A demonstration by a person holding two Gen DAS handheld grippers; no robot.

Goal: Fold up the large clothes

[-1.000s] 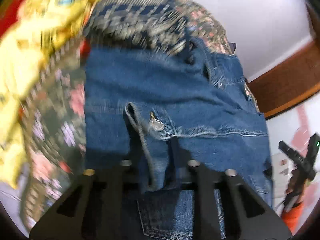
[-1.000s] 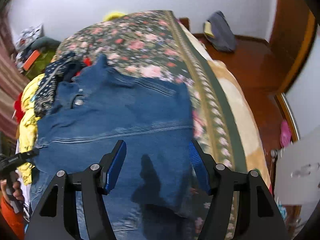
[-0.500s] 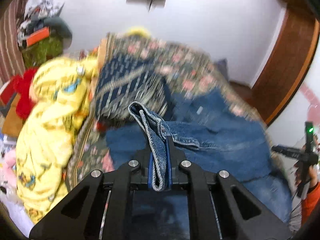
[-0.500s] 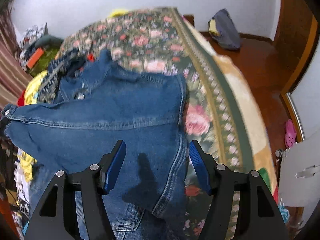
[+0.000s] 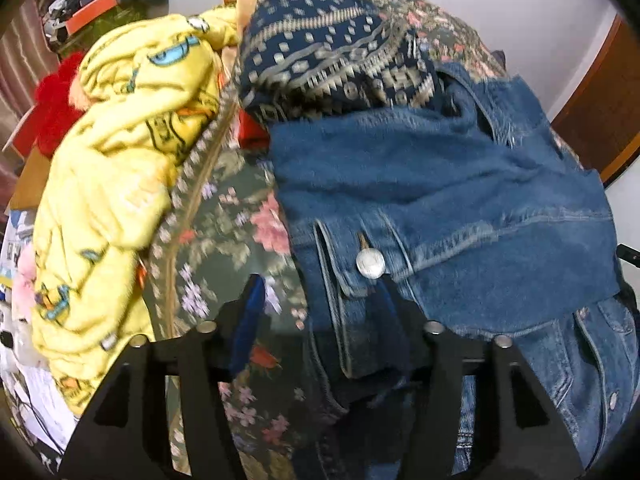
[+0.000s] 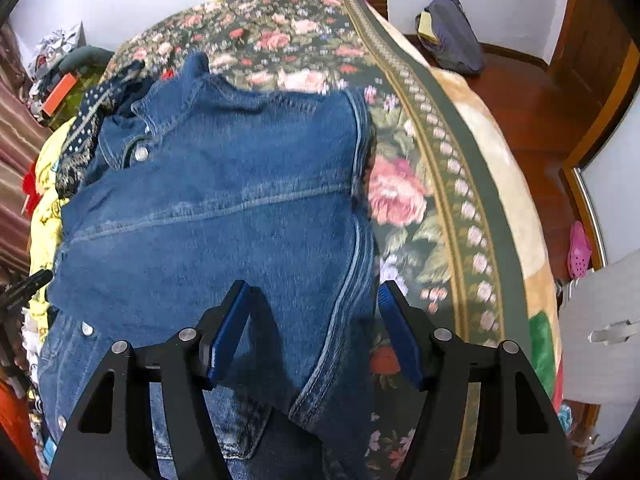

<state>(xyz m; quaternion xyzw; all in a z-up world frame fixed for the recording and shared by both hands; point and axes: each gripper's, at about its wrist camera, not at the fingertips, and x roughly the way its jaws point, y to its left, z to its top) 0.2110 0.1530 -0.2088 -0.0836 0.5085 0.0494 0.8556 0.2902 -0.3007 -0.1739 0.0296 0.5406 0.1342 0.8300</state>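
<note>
Floral bedding in dark green with pink roses covers the bed [image 6: 404, 196], which stands against a white wall, with a red-brown wooden floor [image 6: 528, 104] to its right. On it lies the denim jacket [image 6: 224, 208], mid-blue and folded, its back panel up with a pale seam running across; a metal button [image 5: 371, 264] shows at a cuff or placket edge in the left wrist view, and the collar points toward the far end of the bed. Just beside the jacket sit a navy patterned garment [image 5: 328, 52] and a yellow cartoon-print blanket [image 5: 120, 168].

The left gripper [image 5: 320, 312] has its jaws spread wide over the jacket's buttoned edge, holding nothing. The right gripper [image 6: 314, 320] is also spread wide above the jacket's near fold, touching no cloth that can be made out.

0.5 s ago the left gripper was clamped on a raised strip of denim; that strip now lies flat on the jacket and the jaws have parted. The right gripper's spread is unchanged.
</note>
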